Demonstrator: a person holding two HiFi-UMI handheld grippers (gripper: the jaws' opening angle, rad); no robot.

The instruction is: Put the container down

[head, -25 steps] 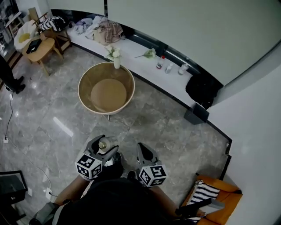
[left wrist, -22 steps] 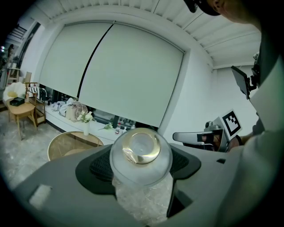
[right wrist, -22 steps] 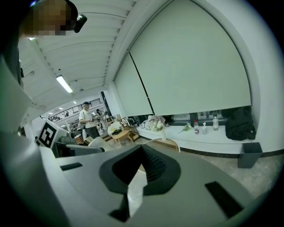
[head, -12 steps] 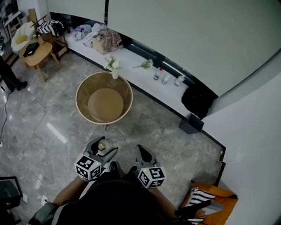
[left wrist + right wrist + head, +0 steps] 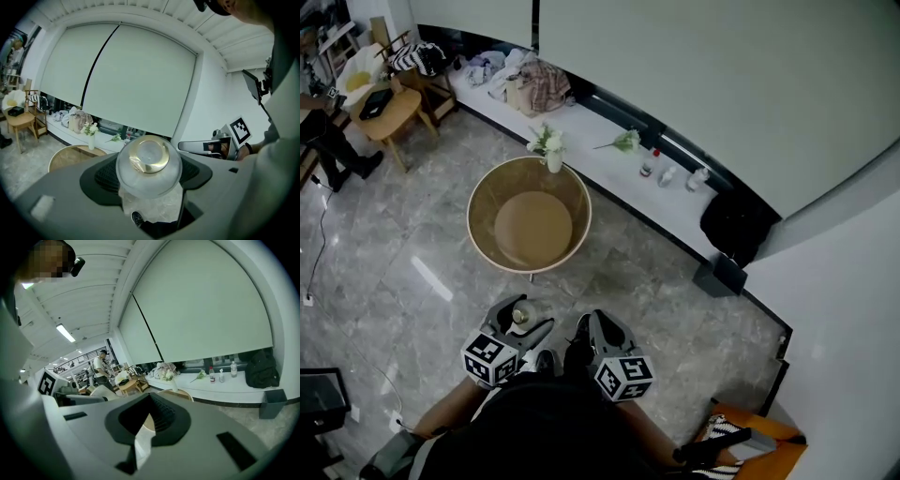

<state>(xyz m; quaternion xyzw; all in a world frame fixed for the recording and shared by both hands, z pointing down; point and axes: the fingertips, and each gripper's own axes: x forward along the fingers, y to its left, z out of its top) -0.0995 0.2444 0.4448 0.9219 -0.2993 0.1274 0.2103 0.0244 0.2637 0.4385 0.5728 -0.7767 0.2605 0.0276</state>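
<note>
Left gripper [image 5: 523, 313]: jaws clamped on the clear round gold-lidded container [image 5: 149, 165], which sits squarely between them.
Right gripper [image 5: 597, 323]: jaws drawn together, nothing held.

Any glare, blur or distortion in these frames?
Head view: sharp, a glare streak on the floor. Left gripper view: strong fisheye with dark corners, close-up container slightly soft. Right gripper view: same fisheye, bright ceiling lamp.

The container [image 5: 149, 161] is clear with a gold cap. Beyond the tan round table [image 5: 532, 228] runs a white ledge [image 5: 592, 141]; the floor [image 5: 649, 274] beneath is grey, marble-veined.
</note>
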